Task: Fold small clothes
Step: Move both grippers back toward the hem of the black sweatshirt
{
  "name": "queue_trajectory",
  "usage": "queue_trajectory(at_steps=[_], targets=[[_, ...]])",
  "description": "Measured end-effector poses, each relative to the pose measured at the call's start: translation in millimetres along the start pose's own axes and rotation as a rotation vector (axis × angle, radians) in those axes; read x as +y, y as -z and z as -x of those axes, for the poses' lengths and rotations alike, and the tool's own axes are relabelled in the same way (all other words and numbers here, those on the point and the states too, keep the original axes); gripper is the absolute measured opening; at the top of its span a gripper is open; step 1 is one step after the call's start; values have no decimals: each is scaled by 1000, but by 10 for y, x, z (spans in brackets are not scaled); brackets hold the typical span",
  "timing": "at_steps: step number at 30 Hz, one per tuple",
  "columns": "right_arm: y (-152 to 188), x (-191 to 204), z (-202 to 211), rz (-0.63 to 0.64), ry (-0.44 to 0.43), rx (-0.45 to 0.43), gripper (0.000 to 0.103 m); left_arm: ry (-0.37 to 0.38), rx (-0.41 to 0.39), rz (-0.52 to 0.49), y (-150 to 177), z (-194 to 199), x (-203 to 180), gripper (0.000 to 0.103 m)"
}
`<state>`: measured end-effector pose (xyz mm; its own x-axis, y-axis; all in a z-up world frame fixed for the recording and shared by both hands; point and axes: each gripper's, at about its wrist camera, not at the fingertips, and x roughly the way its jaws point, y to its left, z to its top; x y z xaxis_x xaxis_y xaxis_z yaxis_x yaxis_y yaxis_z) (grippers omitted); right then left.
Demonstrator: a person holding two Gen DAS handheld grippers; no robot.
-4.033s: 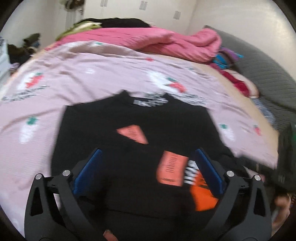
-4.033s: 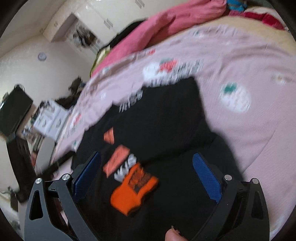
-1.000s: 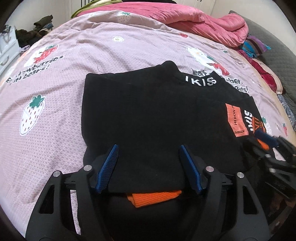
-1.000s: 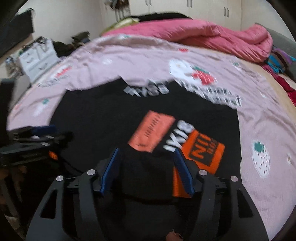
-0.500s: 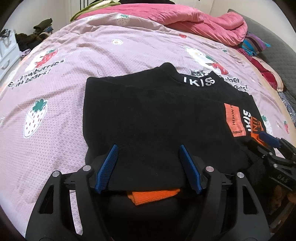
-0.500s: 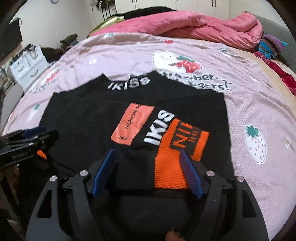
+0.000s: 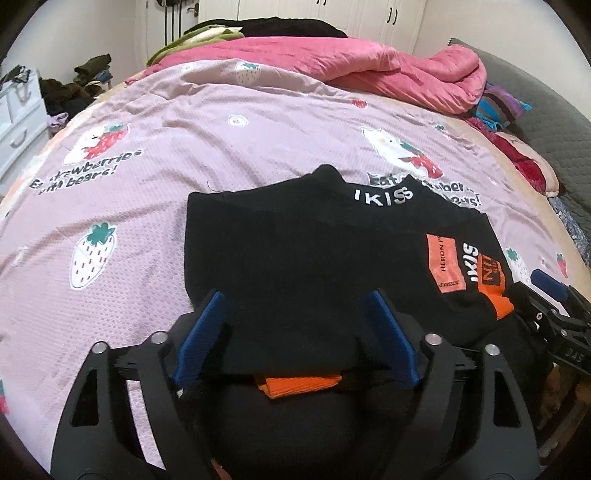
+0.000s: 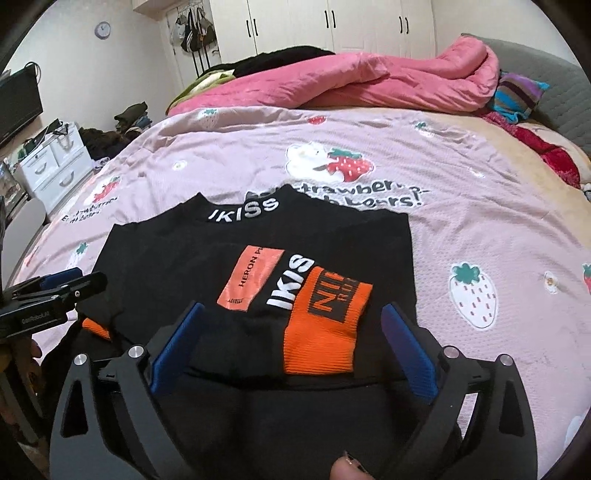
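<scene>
Bed: pink strawberry-print bedsheet [image 7: 192, 155] spreads beyond both pairs of fingers; a rumpled pink quilt [image 8: 351, 81] lies at the far end.
Room: white wardrobe doors [image 8: 369, 26] behind the bed, a white drawer unit [image 8: 55, 162] off to the left.
Garment: black sweater [image 7: 303, 258] lies flat and folded on the sheet, just ahead of both grippers, its "IKISS" collar [image 8: 243, 212] on the far side from the fingers.
Sleeve: orange cuff [image 8: 325, 325] rests on the sweater between the right fingers; a second orange cuff [image 7: 301, 384] peeks out at the near hem between the left fingers.
Left gripper [image 7: 295, 336]: jaws opening, blue pads clear of the cloth, fabric below them, nothing grasped.
Right gripper [image 8: 291, 347]: jaws opening wide, pads [image 8: 406, 354] off the sleeve, released.
Person: a fingertip [image 8: 347, 470] shows at the bottom edge of the right view.
</scene>
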<state>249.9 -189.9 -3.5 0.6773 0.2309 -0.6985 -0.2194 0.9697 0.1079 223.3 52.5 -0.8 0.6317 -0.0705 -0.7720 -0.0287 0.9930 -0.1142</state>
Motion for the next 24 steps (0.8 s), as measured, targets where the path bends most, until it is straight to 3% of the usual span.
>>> queue_trajectory(at_steps=[4,24], targets=[[-10,-2,46,1,11,-21,98,-23,-27,11,-15,65,20,94],[15,1,336,51,31,-84,99,-51,-84,-38,192,439,27,94]])
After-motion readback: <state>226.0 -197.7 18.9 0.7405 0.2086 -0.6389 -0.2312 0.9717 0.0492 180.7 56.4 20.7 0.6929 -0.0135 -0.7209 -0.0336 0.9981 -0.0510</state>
